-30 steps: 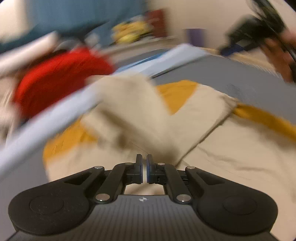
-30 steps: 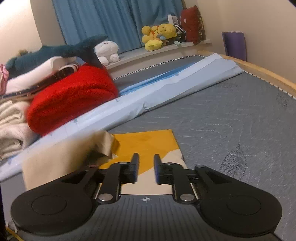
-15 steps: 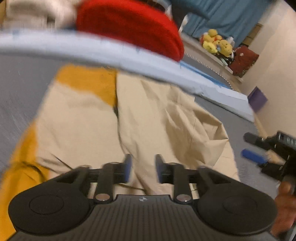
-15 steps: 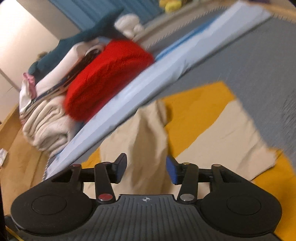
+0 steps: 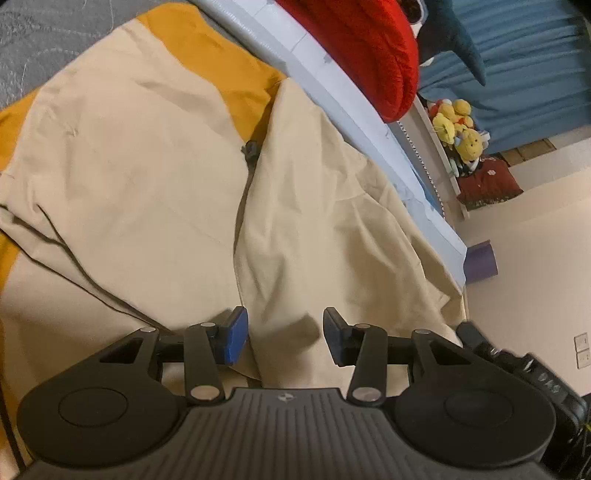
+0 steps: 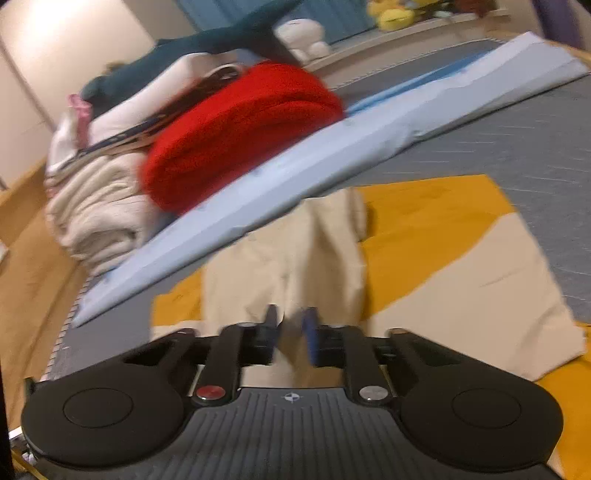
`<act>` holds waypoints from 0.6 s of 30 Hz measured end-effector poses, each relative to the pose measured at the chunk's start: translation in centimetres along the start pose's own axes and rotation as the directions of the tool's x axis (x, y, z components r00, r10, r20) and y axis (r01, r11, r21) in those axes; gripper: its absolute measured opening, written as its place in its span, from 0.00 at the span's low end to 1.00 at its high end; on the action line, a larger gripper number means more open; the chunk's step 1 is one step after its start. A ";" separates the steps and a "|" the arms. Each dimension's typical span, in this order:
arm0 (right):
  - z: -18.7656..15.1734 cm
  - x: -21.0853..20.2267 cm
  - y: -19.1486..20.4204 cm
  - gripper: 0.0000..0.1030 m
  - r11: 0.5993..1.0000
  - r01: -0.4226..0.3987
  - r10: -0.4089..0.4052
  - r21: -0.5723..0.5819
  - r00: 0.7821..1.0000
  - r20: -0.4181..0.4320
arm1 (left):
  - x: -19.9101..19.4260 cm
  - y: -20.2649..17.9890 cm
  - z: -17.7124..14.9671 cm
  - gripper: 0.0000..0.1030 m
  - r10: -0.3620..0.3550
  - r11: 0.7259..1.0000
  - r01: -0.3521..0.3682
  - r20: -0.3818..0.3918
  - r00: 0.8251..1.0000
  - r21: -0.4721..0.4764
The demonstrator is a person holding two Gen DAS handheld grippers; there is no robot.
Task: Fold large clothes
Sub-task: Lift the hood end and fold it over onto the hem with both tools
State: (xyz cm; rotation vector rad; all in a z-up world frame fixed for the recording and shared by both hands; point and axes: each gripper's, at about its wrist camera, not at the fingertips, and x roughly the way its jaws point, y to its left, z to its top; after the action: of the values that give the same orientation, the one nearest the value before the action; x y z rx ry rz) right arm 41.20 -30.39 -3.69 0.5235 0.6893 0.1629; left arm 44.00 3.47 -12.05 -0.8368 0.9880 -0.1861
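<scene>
A large beige and mustard garment [image 5: 129, 166] lies spread on the grey mattress [image 6: 517, 147]. One beige flap [image 5: 325, 221] is folded over its right part. My left gripper [image 5: 284, 332] hovers low over this flap, its jaws opening, with cloth below the gap and the pads [image 5: 234, 332] not pressing on it. In the right wrist view the garment [image 6: 480, 288] fills the lower half. My right gripper [image 6: 291, 328] is closing, its jaws nearly together, and pinches a raised strip of the beige fold [image 6: 288, 258]. The right gripper's body [image 5: 535, 373] shows at the left view's edge.
A folded light blue sheet [image 6: 369, 147] borders the garment's far side. A red blanket [image 6: 240, 125] and a cream fabric pile [image 6: 99, 206] lie on it. Yellow plush toys [image 5: 458, 129], a shark plush [image 5: 454, 33] and a purple roll [image 5: 480, 258] stand beyond.
My left gripper let the beige flap drop, opened its jaws, rolled and sank toward the garment. My right gripper opened wide, moved over the beige fold, then narrowed onto it.
</scene>
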 end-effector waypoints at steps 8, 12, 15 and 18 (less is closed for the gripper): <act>0.1 0.2 -4.6 0.02 0.963 -0.002 0.002 0.268 1.000 0.001 | -1.3 -1.2 0.4 0.00 -0.082 0.994 0.076 0.068 0.994 0.080; 0.5 -1.9 -3.6 0.02 0.919 -0.263 0.223 0.295 0.961 0.164 | -7.3 -4.6 1.2 0.00 -0.252 0.944 0.170 0.287 0.924 0.281; 0.4 -3.0 -3.7 0.01 0.883 -0.353 0.282 0.309 0.926 0.252 | -9.3 -4.5 1.8 0.00 -0.277 0.935 0.169 0.343 0.898 0.311; -0.5 -1.0 -4.0 0.01 0.939 -0.117 0.096 0.324 0.992 0.078 | -5.5 -2.5 1.5 0.01 -0.104 0.973 0.063 0.178 0.979 0.222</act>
State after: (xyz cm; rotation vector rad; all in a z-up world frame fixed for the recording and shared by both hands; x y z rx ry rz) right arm 40.01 -33.95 -5.52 0.8837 0.6310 0.1332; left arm 42.63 5.30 -6.21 -0.6831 0.7406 -0.2764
